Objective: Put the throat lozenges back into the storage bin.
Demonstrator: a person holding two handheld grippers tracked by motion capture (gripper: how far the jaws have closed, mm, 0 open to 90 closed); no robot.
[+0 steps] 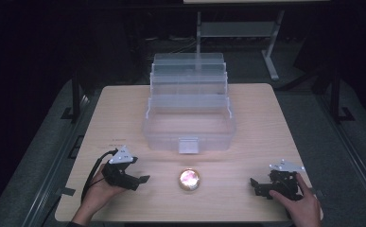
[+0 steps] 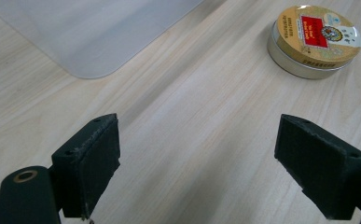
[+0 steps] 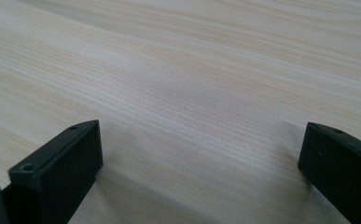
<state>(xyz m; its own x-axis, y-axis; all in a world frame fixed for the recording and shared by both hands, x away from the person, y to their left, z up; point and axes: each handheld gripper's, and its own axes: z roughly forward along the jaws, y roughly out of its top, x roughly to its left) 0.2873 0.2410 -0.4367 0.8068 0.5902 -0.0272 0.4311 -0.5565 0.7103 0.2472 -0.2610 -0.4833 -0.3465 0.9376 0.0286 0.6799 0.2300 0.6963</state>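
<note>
Clear tiered box (image 1: 188,124) — seemingly open — on table (image 1: 265,123).

My left gripper (image 1: 132,176) is black and blocky, topped by a grey three-cornered plate with small dark dots, and a black cable loops off its back. My right gripper (image 1: 261,185) is the same build, with the same grey plate. Up close, my jaws are matte black slabs with worn, slightly frayed pads (image 2: 98,163), small screw holes and one brass-ringed hole.
</note>
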